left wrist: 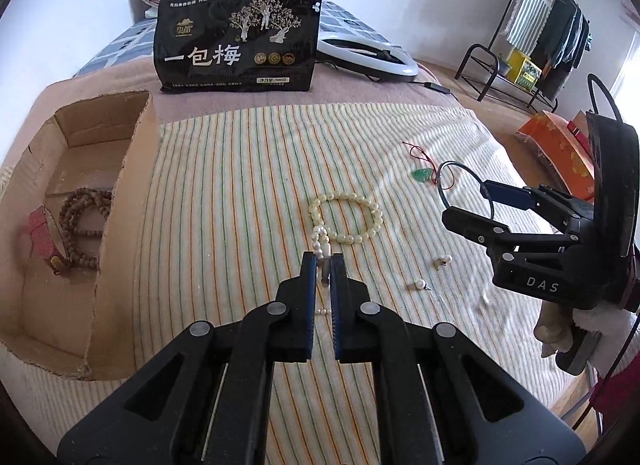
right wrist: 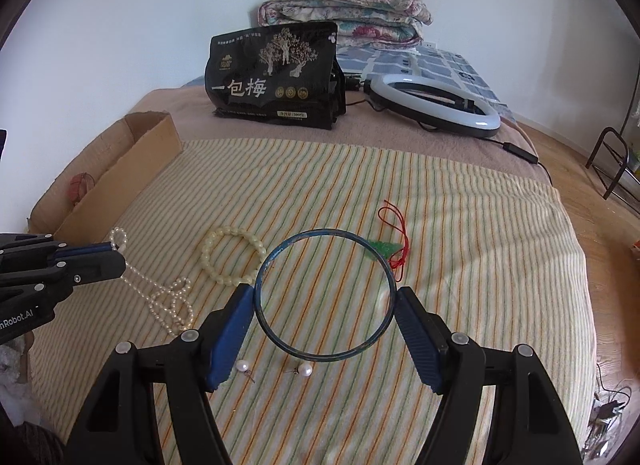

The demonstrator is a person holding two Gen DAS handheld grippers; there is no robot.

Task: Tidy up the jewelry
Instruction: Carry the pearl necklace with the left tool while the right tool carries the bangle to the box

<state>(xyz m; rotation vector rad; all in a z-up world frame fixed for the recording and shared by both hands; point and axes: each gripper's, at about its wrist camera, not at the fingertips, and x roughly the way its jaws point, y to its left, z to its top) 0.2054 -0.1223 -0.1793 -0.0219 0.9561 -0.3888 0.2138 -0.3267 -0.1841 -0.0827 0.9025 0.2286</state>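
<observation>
Left hand-held gripper (left wrist: 325, 265): jaws nearly together, clamped on the pearl necklace (left wrist: 322, 243), whose strand trails onto the striped cloth (left wrist: 240, 185) on the bed.
Right hand-held gripper (right wrist: 326, 299): jaws spread wide, pressed on opposite sides of the blue bangle (right wrist: 326, 293), held above the cloth.
Surroundings: pale bead bracelet (left wrist: 346, 217) just beyond the necklace; jade pendant on red cord (left wrist: 422, 175) near the bangle; two pearl earrings (left wrist: 420, 285) loose on the cloth.
Cardboard box (left wrist: 120, 193): left of the cloth, well apart from the bangle.
Left view only: brown bead strand (left wrist: 80, 213) and red item inside the box.
Background: black snack bag (right wrist: 276, 77), ring light (right wrist: 436, 105), folded quilt (right wrist: 344, 17).
</observation>
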